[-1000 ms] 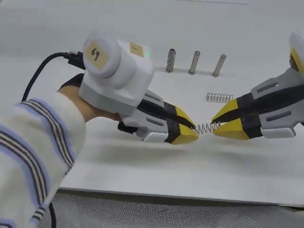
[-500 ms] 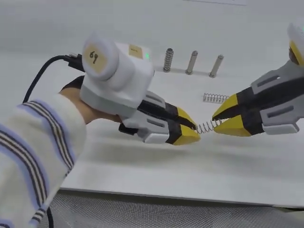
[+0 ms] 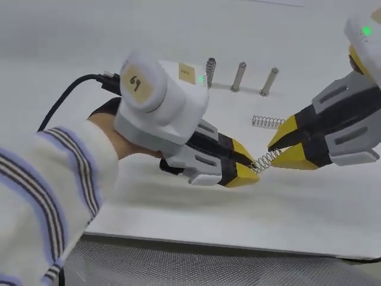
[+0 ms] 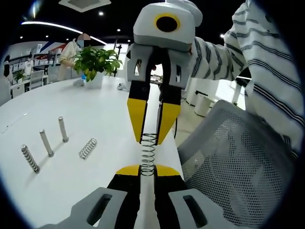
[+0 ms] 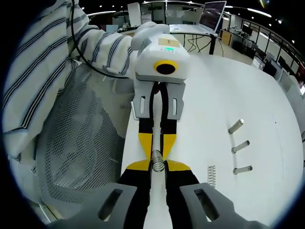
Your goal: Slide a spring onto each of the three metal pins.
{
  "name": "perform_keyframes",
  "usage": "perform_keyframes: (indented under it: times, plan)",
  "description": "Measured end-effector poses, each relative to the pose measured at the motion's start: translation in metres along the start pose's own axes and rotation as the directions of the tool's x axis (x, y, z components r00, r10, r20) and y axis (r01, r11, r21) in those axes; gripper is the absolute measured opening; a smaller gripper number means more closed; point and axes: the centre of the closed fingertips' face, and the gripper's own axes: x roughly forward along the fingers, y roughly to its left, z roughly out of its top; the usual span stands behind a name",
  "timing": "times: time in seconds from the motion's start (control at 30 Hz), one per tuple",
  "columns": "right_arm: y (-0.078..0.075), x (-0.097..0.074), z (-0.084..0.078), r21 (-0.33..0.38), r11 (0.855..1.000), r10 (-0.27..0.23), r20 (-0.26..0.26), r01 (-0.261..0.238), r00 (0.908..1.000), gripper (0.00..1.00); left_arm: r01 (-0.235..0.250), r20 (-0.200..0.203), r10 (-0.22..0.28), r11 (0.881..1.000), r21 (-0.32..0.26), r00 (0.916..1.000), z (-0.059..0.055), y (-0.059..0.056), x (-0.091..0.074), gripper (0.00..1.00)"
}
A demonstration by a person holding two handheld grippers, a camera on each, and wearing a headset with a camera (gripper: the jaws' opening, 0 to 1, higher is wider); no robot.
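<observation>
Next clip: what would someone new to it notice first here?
A small coiled metal spring held in mid-air between the yellow-tipped left tongs and right tongs, each pinching one end above the white table, catches the eye first. Behind stand three upright metal pins; the leftmost pin already wears a fitted spring, and a loose spring lies on the table before the rightmost.
</observation>
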Motion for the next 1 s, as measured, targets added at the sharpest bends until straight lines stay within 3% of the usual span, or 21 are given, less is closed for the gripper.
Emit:
perform_keyframes:
  times: [0.3,0.4,0.57,1.0]
  plan:
    - [0.001,-0.008,-0.009,-0.005,1.000,-0.014,-0.073,0.013,0.9972,0.08,0.000,0.029,-0.001,1.000,0.026,0.9996,0.008,-0.002,0.015,0.02]
    - [-0.002,-0.011,-0.010,-0.015,1.000,-0.022,-0.099,0.021,0.9948,0.08,-0.027,0.031,0.025,0.998,0.054,0.9992,0.011,0.000,0.020,0.02]
    - [-0.003,-0.012,-0.013,-0.035,0.999,-0.019,-0.129,0.014,0.9915,0.08,-0.022,0.024,0.020,0.997,0.075,0.9995,0.012,0.000,0.023,0.02]
    - [-0.006,-0.013,-0.010,-0.060,0.998,-0.027,-0.147,0.019,0.9888,0.08,-0.030,0.026,0.028,0.996,0.081,0.9993,0.015,0.003,0.017,0.02]
